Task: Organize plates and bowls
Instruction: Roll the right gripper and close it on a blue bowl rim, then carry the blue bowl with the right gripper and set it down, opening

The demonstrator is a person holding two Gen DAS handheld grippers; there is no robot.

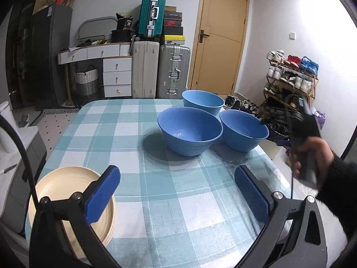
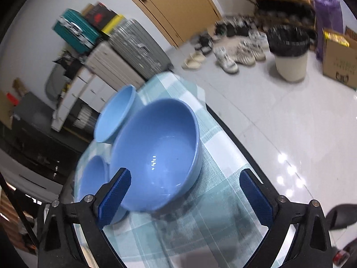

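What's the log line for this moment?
left gripper: open, empty, over tablecloth | right gripper: open, facing nearest blue bowl | three blue bowls unstacked | cream plates stacked near left

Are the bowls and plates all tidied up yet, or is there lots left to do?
Partly. The cream plates already sit in one stack at the table's near left corner. The three blue bowls are not nested yet, each standing alone on the checked cloth. Nothing is in hand: the left gripper is open, and the right gripper is open around the nearest bowl.
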